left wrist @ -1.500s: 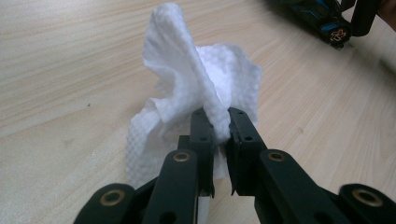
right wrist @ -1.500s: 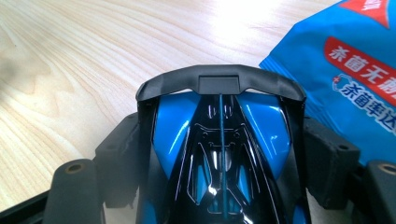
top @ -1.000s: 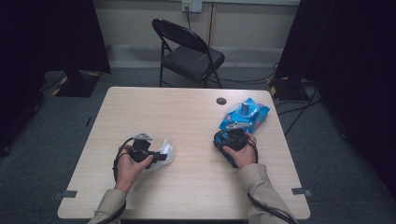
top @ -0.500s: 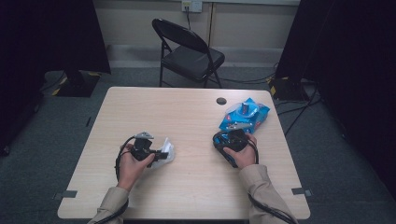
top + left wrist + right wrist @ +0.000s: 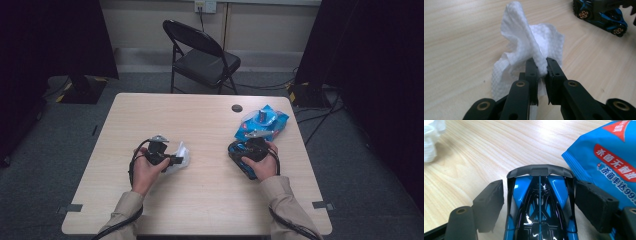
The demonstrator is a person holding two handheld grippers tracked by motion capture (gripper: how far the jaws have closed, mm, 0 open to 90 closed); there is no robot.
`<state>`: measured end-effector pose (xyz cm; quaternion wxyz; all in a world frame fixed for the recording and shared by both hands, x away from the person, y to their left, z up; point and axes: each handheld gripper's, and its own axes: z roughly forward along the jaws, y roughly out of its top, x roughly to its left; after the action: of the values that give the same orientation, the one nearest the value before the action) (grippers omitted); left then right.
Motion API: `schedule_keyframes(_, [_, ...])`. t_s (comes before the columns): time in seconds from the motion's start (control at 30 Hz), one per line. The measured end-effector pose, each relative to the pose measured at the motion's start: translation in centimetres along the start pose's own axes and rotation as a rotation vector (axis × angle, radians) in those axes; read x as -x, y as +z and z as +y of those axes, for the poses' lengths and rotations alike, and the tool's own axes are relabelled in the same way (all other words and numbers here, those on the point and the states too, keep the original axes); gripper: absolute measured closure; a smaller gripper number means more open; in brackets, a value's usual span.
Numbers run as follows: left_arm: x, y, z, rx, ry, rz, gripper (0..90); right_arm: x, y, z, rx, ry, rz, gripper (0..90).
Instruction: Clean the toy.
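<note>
High view — left gripper (image 5: 172,160), wipe (image 5: 181,155), toy car (image 5: 245,155) — all unmoved.

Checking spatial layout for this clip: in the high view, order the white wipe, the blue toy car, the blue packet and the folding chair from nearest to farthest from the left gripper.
1. White wipe, pinched in the left gripper.
2. Blue toy car, across the table in the right gripper.
3. Blue packet, beyond the car.
4. Folding chair, behind the table.
</note>
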<state>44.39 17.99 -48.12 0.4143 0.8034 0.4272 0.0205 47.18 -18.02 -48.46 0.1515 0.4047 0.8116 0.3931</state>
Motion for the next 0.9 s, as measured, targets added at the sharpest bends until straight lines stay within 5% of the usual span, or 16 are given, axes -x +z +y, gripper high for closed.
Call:
schedule_keyframes(0.53, [-1.2,1.4,1.1,0.007,0.005,0.081,77.4,-0.4,-1.0,0.0,0.02,-0.004,0.048,23.7])
schedule_keyframes(0.9, [-1.4,0.9,0.9,0.049,0.039,0.119,48.1,-0.8,-1.1,0.1,0.02,-0.017,0.063,23.6])
